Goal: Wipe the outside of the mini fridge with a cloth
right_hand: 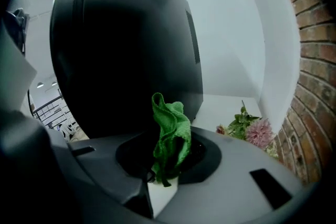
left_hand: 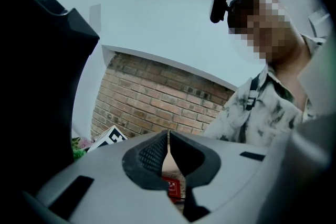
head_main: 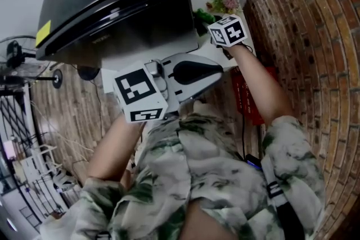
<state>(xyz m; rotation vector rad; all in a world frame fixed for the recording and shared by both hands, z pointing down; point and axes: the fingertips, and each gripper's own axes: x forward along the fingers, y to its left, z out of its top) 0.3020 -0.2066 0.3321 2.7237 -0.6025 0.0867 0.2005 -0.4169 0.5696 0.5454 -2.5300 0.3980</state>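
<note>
Your right tool (right_hand: 170,157) is clamped on the green cloth (right_hand: 170,128), which stands up in a loose bunch close to the black mini fridge (right_hand: 126,50) on the white table (right_hand: 226,105). I can't quite tell whether it touches the side. Press the bunch flat against the fridge wall and sweep in long, overlapping passes, keeping the hard jaws off the glossy surface. Mind the flowers (right_hand: 252,131) near your right. Your left tool (left_hand: 168,139) is closed and empty, close to your body. Use it to steady the fridge if it slides.
</note>
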